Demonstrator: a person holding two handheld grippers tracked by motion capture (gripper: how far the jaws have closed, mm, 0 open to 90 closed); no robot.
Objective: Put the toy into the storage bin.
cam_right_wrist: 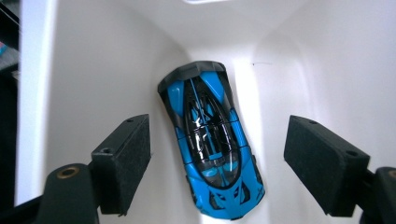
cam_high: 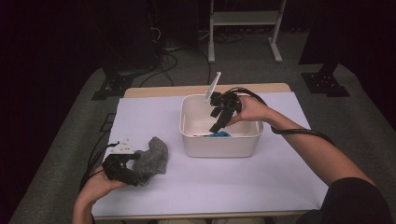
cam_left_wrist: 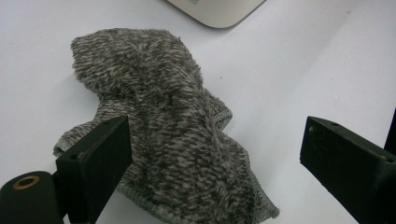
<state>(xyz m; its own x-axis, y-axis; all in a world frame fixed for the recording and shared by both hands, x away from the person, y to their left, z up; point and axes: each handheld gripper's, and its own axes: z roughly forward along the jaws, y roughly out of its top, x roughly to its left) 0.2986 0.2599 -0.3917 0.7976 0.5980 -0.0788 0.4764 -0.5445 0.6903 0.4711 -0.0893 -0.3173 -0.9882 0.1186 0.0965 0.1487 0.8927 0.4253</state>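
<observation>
White paper covers the counter (cam_high: 261,177), where the right tongs (cam_high: 219,122) hang wide apart and empty over the white bin (cam_high: 219,144) at frame centre, a blue toy car (cam_right_wrist: 210,144) lying on its floor, while the left tongs (cam_high: 135,175), lower left, gape around a grey sock (cam_left_wrist: 163,121) without pressing it.

High view: fixed above near edge of bench (cam_high: 261,186), facing forward and down, far off. Left gripper view: close, looking down on grey sock (cam_left_wrist: 163,126); shared with high view. Right gripper view: close, aimed into white bin (cam_right_wrist: 93,70) at blue toy car (cam_right_wrist: 210,144); shared likewise.
</observation>
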